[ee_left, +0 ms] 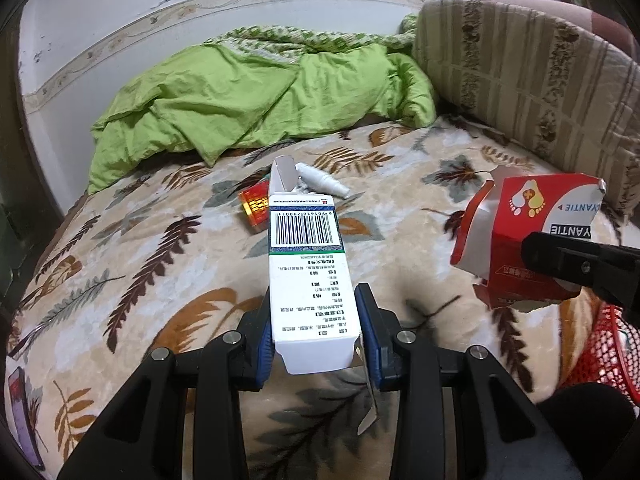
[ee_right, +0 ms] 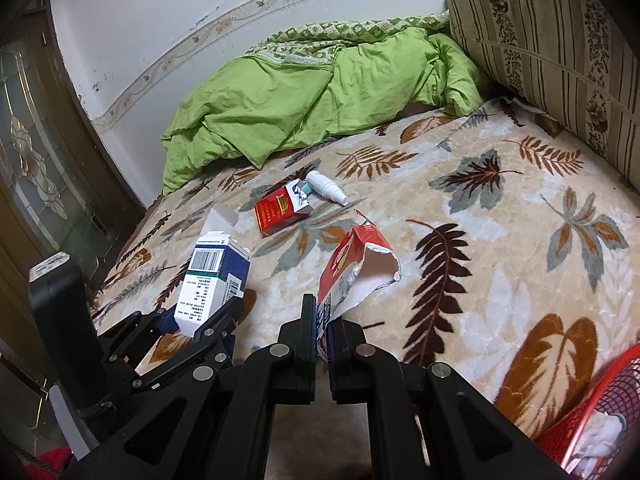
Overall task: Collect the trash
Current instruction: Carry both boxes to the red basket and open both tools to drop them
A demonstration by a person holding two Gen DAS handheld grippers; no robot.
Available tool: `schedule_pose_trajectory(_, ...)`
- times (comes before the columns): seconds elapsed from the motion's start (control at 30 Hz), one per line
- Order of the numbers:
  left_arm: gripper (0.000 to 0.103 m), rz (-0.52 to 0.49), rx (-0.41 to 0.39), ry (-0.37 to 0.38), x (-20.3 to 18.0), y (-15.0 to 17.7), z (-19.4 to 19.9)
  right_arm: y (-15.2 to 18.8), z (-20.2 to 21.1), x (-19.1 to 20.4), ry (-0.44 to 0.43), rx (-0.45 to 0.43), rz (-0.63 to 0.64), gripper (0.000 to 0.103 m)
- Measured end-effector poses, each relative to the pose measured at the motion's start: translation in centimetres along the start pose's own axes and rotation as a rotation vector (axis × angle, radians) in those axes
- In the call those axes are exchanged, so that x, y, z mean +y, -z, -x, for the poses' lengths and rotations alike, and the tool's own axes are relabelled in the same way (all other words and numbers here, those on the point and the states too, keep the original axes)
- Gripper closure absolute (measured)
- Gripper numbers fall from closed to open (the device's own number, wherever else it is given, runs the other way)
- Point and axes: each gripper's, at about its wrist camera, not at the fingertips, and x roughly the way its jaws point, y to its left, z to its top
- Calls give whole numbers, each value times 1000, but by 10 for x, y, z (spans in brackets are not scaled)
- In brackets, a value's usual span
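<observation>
Two boxes are held above the bed (ee_right: 500,240). The left tongs (ee_left: 316,312) are clamped on a white box (ee_left: 306,264), barcode up, its far flap open. The right tongs (ee_right: 321,320) are pinched narrow on a torn red box (ee_right: 352,264).

Two more pieces of trash lie on the blanket: one red pack (ee_right: 282,208) and one white bottle (ee_right: 326,187), touching each other, near the green quilt (ee_right: 304,96).

One red basket (ee_right: 596,416) sits at the bed's near right edge. Only the right view shows white scraps inside it and the pack's open top. Only the left view shows the red box's printed face (ee_left: 536,208) and a purple item (ee_left: 20,412) at the bed's left edge.
</observation>
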Motion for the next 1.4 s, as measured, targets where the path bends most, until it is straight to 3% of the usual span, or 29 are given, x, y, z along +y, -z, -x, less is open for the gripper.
schedule_pose_trajectory(0.13,68,-27,-14,47,-14,-1,9,3,28,-18,32,-22,-16,98)
schedule_pose_trajectory(0.77,68,-256,-7,429,-140,-10,67,52,160,-147,275,-57,-236,98)
schedule_pose_trajectory(0.93,67,-297,49,561,-179,-14,70,63,180,-167,302,-67,-287,98)
schedule_pose_trajectory(1.17,67,-342,136,682,-231,-17,67,74,191,-190,311,-64,-344,97)
schedule_pose_trajectory(1.23,67,-356,137,689,-241,-17,67,77,191,-198,303,-38,-361,94)
schedule_pose_trajectory(1.4,67,-332,143,684,-233,-18,61,82,198,-207,296,-51,-381,72)
